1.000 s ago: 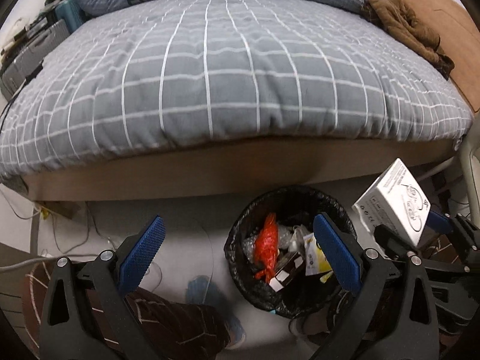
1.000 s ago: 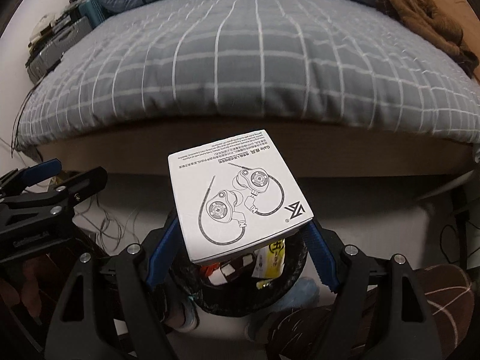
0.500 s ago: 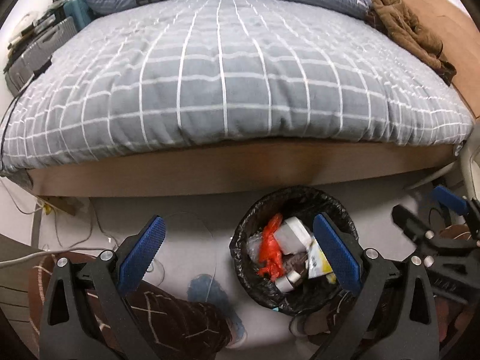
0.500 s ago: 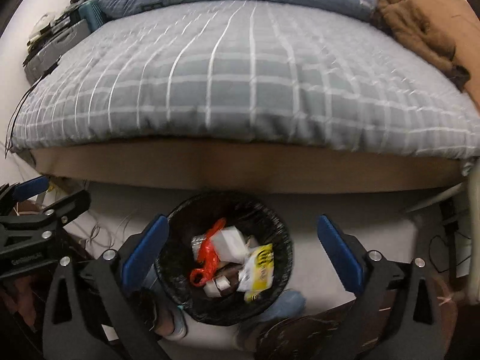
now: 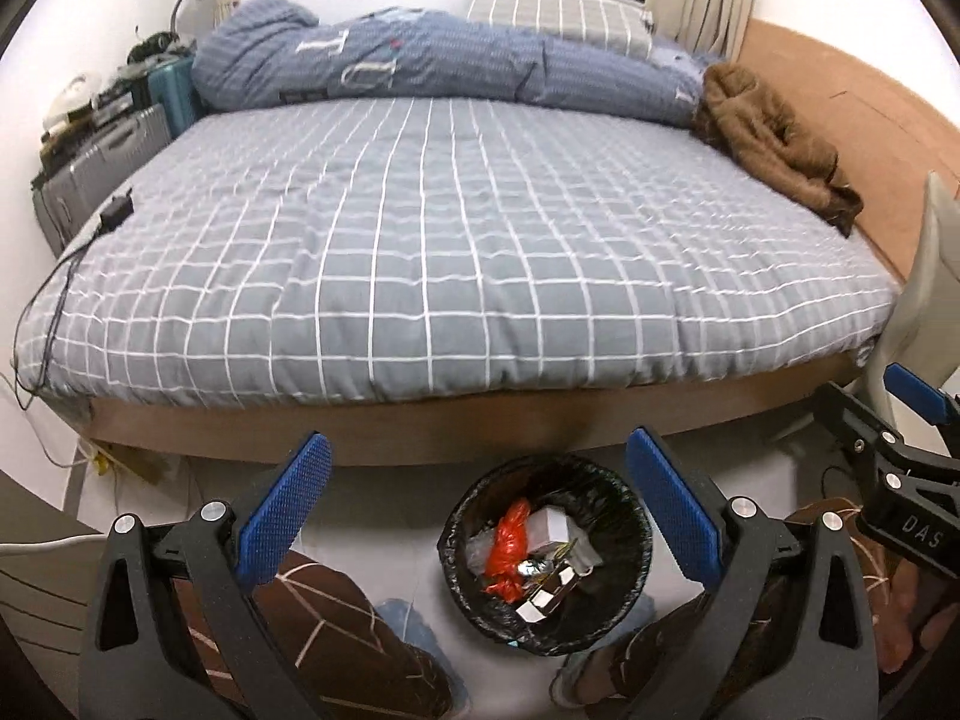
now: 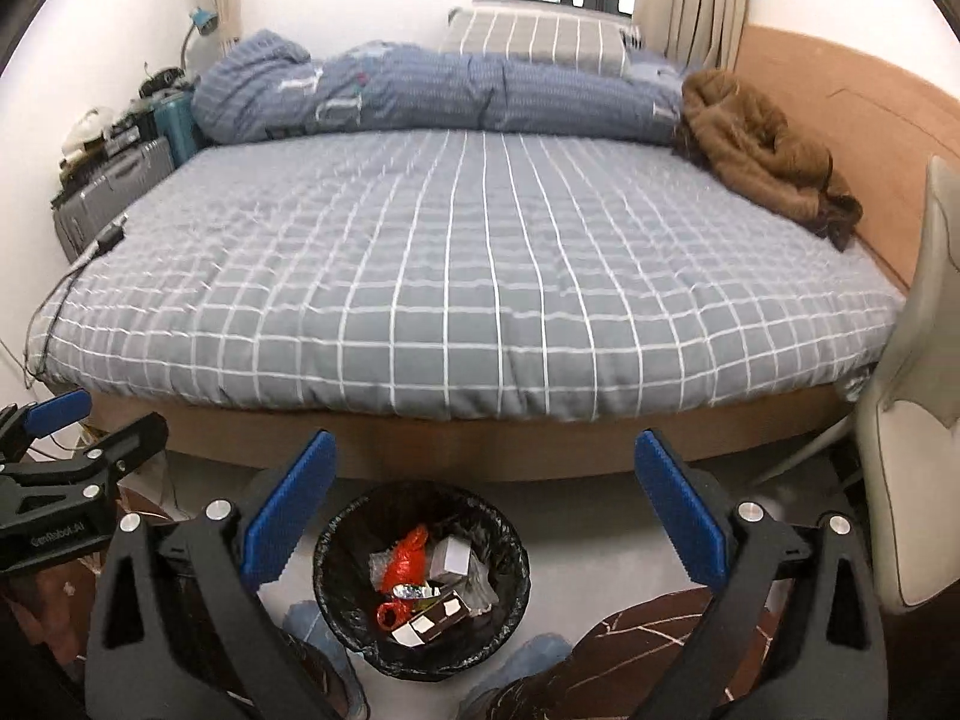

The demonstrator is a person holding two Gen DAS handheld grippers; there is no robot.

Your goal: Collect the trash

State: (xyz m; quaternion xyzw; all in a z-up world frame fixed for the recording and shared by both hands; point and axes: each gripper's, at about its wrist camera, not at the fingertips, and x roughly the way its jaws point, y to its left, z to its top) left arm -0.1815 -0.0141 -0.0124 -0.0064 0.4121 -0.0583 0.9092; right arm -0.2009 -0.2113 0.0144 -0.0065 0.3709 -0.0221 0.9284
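Observation:
A round bin with a black liner (image 5: 627,531) (image 6: 510,546) stands on the floor at the foot of the bed. Inside lie a white box (image 5: 549,531) (image 6: 451,555), a red plastic bag (image 5: 507,552) (image 6: 405,561) and other scraps. My left gripper (image 5: 480,513) hangs open above the floor left of and over the bin, nothing between its blue pads. My right gripper (image 6: 489,516) is also open and empty, high over the bin. Each gripper shows at the edge of the other's view.
A wide bed with a grey checked cover (image 5: 468,252) fills the view ahead, with a blue duvet (image 5: 420,66) and a brown garment (image 5: 774,144) on it. Suitcases (image 5: 102,168) stand at left, a pale chair (image 6: 906,420) at right. A person's patterned trouser legs and blue slippers flank the bin.
The right gripper opened and let the white box drop into the bin. Both grippers then rose and tilted up, so the bin looks smaller and the whole bed and window came into view.

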